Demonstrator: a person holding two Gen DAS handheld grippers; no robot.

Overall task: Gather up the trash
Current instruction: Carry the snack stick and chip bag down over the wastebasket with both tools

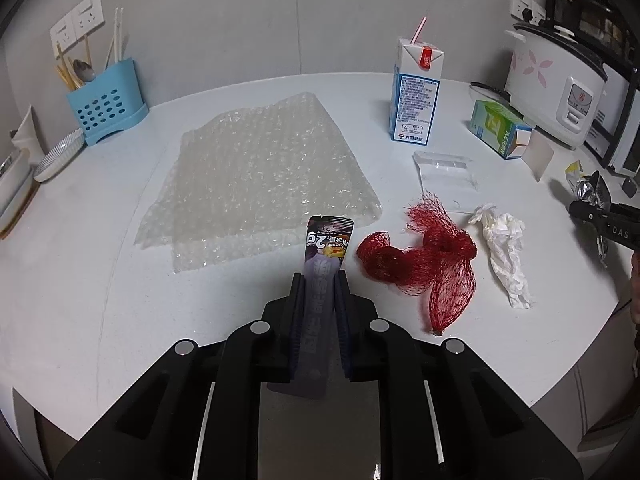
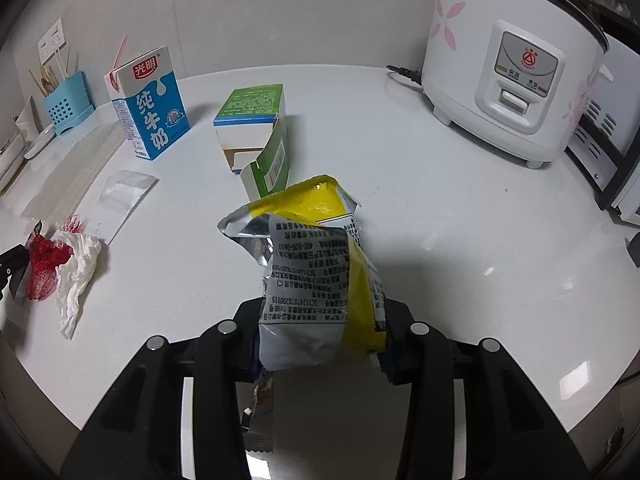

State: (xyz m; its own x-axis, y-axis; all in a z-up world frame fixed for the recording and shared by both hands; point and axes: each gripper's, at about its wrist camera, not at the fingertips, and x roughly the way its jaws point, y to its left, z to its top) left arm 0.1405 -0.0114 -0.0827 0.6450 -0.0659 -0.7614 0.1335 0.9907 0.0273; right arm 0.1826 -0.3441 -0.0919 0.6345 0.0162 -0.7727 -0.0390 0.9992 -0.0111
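Note:
My left gripper [image 1: 320, 278] is shut on a purple snack wrapper [image 1: 326, 252] and holds it above the white counter [image 1: 100, 300]. My right gripper [image 2: 320, 312] is shut on a yellow and silver snack bag [image 2: 316, 276], also above the counter. On the counter lie a bubble wrap sheet [image 1: 256, 176], a red mesh net [image 1: 432, 264], a crumpled white tissue [image 1: 506, 248], a clear plastic bag [image 1: 444, 170], a blue milk carton [image 1: 414, 92] with a straw, and an open green box [image 1: 500, 128]. The right gripper also shows at the right edge of the left wrist view [image 1: 600, 216].
A white rice cooker [image 2: 508, 64] stands at the back right, its cord on the counter. A blue utensil holder [image 1: 106, 102] and a small dish [image 1: 60, 154] stand at the back left. The counter's curved front edge runs below both grippers.

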